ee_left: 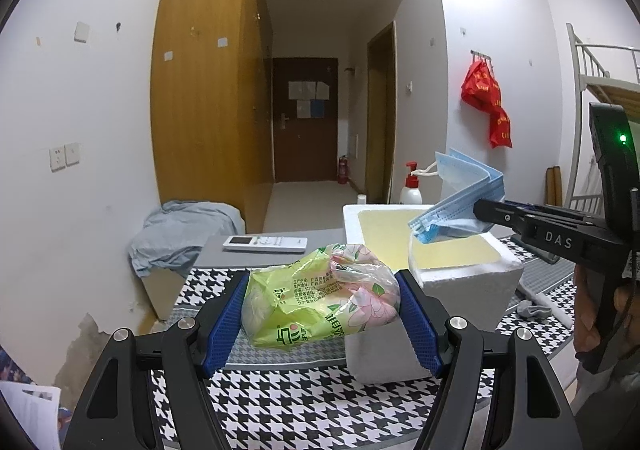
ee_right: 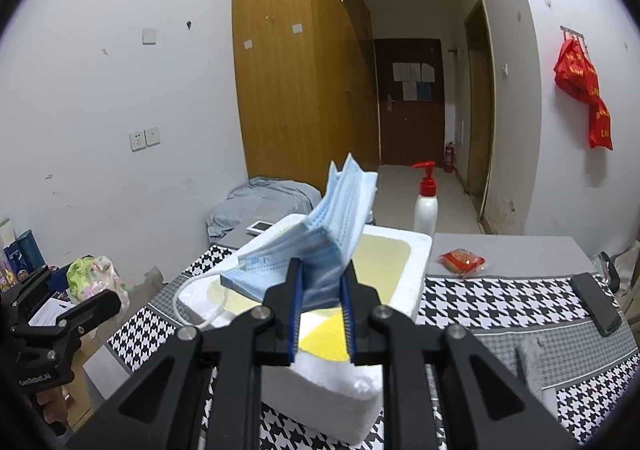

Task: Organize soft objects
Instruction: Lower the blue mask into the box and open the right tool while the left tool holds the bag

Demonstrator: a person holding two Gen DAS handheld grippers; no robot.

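Observation:
My left gripper (ee_left: 322, 304) is shut on a green and pink floral plastic bag (ee_left: 320, 294), its blue pads pressing both sides; the bag hangs just left of a white foam box (ee_left: 464, 274). The same bag (ee_right: 94, 276) shows at the left in the right wrist view. My right gripper (ee_right: 322, 274) is shut on a stack of blue face masks (ee_right: 320, 242), held above the box's yellow inside (ee_right: 384, 262). In the left wrist view the masks (ee_left: 460, 202) hang over the box opening, with a white ear loop trailing off them.
A houndstooth cloth (ee_left: 304, 402) covers the table. On it lie a white remote (ee_left: 266, 243), a pump bottle (ee_right: 426, 206), a red packet (ee_right: 462, 261), a black phone (ee_right: 596, 304) and a grey sock (ee_right: 532, 366). A draped grey cloth (ee_left: 180, 234) sits at the left.

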